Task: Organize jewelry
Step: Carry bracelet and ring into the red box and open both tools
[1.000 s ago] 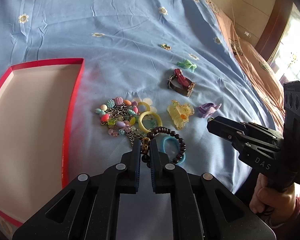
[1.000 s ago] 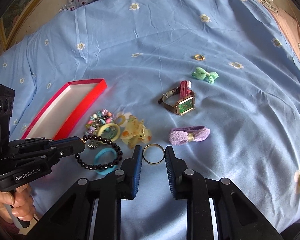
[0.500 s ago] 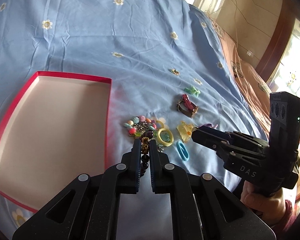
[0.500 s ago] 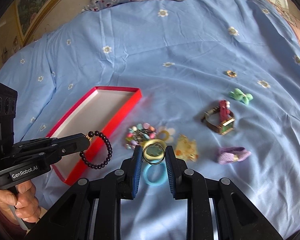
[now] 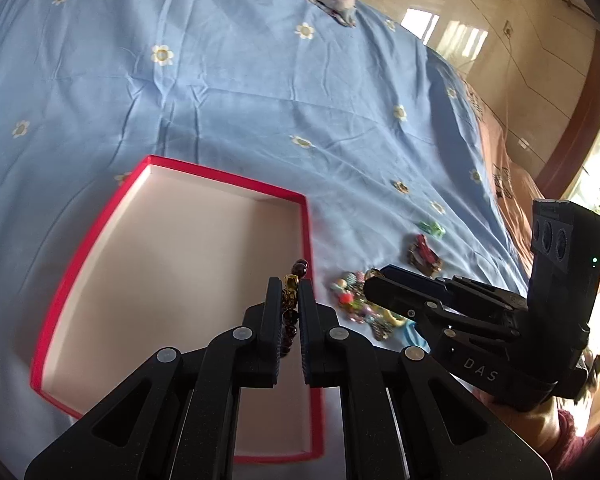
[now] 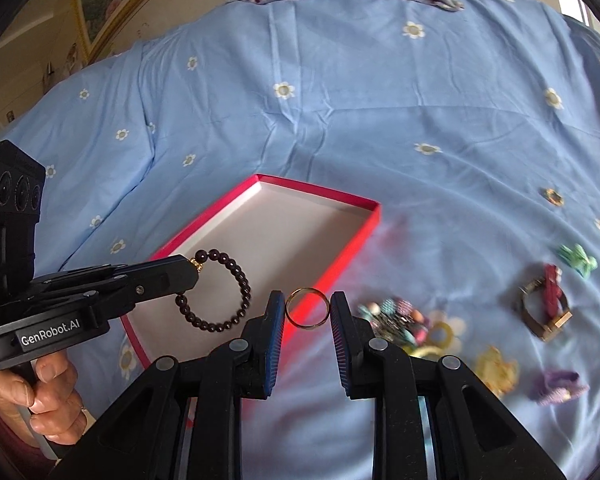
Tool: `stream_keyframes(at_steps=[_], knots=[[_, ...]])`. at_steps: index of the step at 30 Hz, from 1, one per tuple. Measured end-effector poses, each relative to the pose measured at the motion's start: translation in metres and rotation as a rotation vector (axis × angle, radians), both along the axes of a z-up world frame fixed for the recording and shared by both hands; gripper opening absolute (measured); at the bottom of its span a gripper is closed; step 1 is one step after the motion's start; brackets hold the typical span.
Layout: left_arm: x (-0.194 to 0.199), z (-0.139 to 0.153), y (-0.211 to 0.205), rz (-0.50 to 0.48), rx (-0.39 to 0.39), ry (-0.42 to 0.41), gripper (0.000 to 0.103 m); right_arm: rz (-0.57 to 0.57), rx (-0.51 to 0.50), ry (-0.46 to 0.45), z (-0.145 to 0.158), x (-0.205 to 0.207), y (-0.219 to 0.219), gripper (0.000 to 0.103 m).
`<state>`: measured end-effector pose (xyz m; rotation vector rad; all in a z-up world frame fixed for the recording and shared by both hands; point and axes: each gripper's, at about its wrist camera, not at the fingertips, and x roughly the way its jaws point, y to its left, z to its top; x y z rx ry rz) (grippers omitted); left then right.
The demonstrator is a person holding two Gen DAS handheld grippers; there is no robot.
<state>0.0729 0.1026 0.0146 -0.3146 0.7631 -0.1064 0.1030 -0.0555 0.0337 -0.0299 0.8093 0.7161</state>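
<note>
Nearest us, our left gripper [image 5: 290, 292] pinches a dark bead bracelet [image 6: 220, 292] above the red box [image 6: 320, 196]; our right gripper [image 6: 306, 308] clamps a gold ring [image 6: 307, 307] beside it. Farther along the blue bed [image 6: 340, 100] lies a jewelry pile [image 6: 400, 320].

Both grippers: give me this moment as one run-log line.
left gripper: shut on dark bead bracelet | right gripper: shut on gold ring | red box: empty | phase: carrying to box
</note>
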Motion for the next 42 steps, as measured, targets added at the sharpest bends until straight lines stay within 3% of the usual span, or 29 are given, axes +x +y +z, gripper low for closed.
stream_keyframes(at_steps=[12, 22, 30, 38, 42], knots=[[0.042, -0.031, 0.051, 0.078, -0.011, 0.068, 0.006, 0.071, -0.019, 0.056, -0.024, 0.046, 0.065, 0.023], [0.055, -0.062, 0.085, 0.166, 0.001, 0.148, 0.006, 0.13, -0.102, 0.097, -0.053, 0.065, 0.102, 0.023], [0.061, -0.073, 0.086, 0.182, 0.043, 0.214, 0.007, 0.165, -0.193, 0.086, -0.064, 0.065, 0.117, 0.024], [0.064, -0.078, 0.085, 0.201, 0.066, 0.249, 0.007, 0.167, -0.183, 0.098, -0.064, 0.066, 0.116, 0.026], [0.058, -0.071, 0.085, 0.215, 0.075, 0.242, 0.011, 0.163, -0.149, 0.107, -0.06, 0.064, 0.112, 0.035]])
